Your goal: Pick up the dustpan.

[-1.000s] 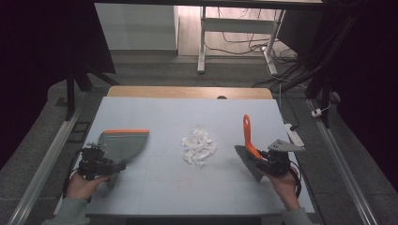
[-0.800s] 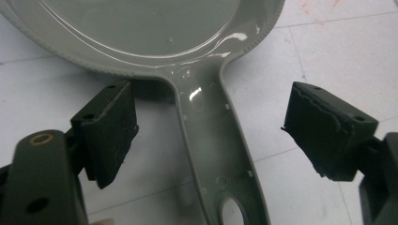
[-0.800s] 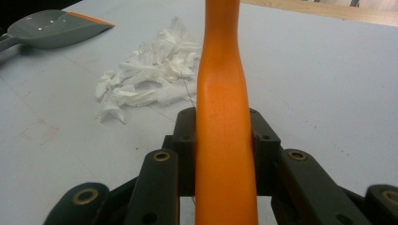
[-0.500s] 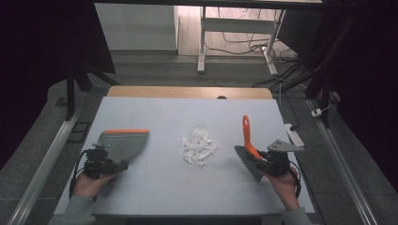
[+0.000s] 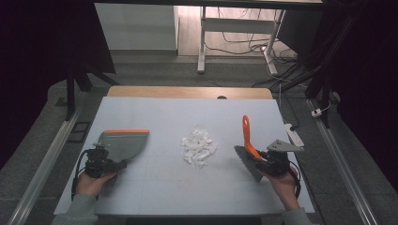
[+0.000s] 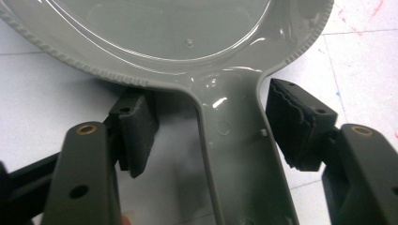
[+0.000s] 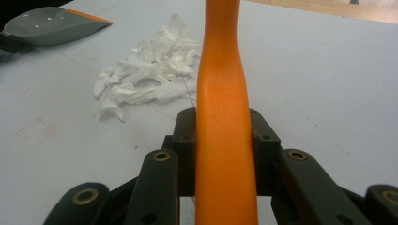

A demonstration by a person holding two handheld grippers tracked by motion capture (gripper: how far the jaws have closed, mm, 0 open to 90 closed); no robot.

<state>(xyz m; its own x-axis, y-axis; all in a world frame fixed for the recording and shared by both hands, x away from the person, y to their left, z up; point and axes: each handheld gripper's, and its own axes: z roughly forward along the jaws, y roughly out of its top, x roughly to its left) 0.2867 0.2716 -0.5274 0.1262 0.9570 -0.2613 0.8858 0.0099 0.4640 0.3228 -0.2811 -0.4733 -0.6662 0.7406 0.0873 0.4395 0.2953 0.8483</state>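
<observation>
- I find the left gripper [image 5: 104, 165] drawn back toward 6 o'clock since a second ago; it now sits at the tail of the grey dustpan [image 5: 123, 143] handle, not over it.
- In the left gripper view its jaws stand apart, one pad on each side of the dustpan handle [image 6: 237, 154], with a gap showing on both sides. I judge the pan not yet gripped.
- The dustpan lies flat on the table [image 5: 155, 197], where it was, orange lip toward 12 o'clock.
- The right gripper [image 5: 265, 161] is unchanged: jaws clamped on the orange handle of the hand brush [image 5: 247, 143], bristles down on the table.
- The pile of white paper scraps [image 5: 198, 146] rests undisturbed between the tools, at 9 o'clock from the brush.
- Judgement: sweeping waits on the left jaws closing on the handle.
</observation>
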